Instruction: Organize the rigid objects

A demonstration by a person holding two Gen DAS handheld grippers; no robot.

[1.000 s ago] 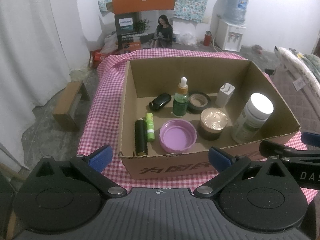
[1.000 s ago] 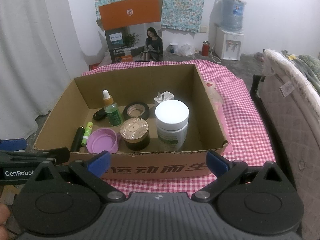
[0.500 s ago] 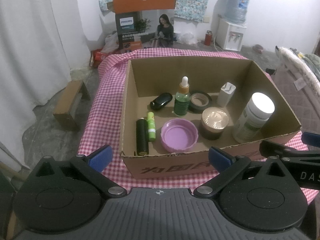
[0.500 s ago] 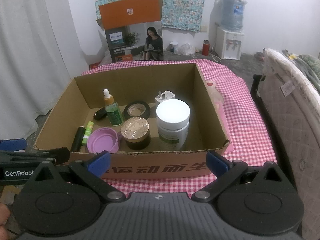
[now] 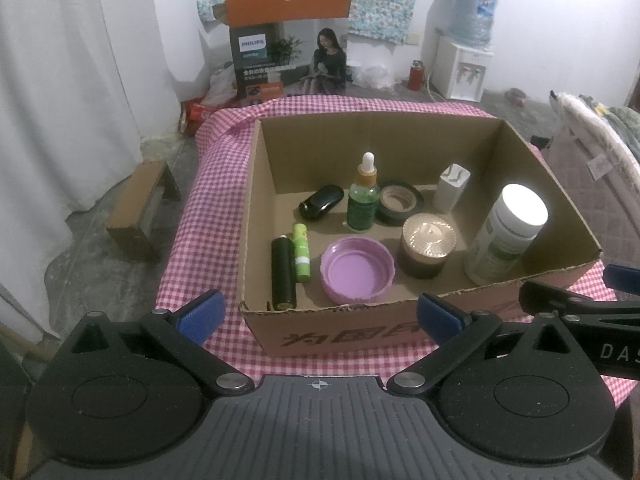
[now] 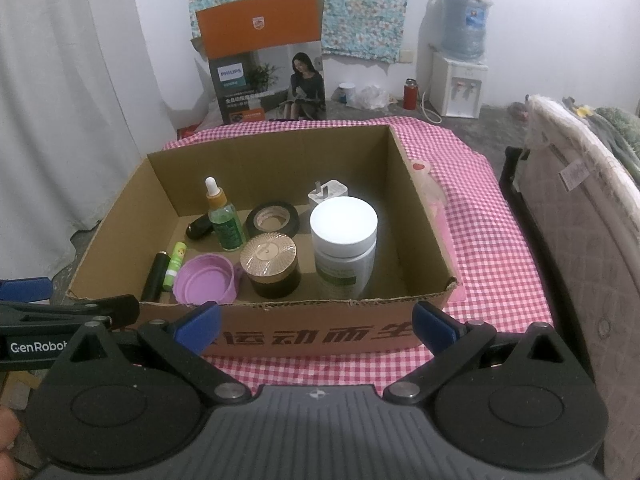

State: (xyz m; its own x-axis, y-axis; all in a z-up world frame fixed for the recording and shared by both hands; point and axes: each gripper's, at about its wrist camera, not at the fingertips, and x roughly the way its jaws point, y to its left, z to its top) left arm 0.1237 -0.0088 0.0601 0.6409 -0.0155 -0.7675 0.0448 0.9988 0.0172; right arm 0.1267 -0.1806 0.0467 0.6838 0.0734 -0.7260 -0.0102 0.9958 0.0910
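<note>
An open cardboard box (image 5: 400, 336) (image 6: 312, 332) stands on a pink checked tablecloth. Inside are a white-capped bottle (image 5: 508, 236) (image 6: 344, 248), a gold-lidded dark jar (image 5: 426, 248) (image 6: 272, 266), a purple lid (image 5: 357, 270) (image 6: 206, 278), a green dropper bottle (image 5: 363, 196) (image 6: 224, 218), a black tape roll (image 5: 398, 202) (image 6: 273, 219), a white charger (image 5: 451, 188), a black tube (image 5: 283, 272), a green tube (image 5: 301, 252) and a black oval case (image 5: 322, 202). My left gripper (image 5: 320, 316) and right gripper (image 6: 316, 326) are open and empty, in front of the box's near wall.
The tablecloth (image 6: 492, 248) covers a table. A mattress (image 6: 580, 208) lies to the right. A Philips carton (image 5: 288, 48) and a water dispenser (image 5: 464, 64) stand by the far wall. A small cardboard piece (image 5: 138, 212) sits on the floor at left.
Both views have drifted slightly; the box and its contents have not moved. Both grippers stay open.
</note>
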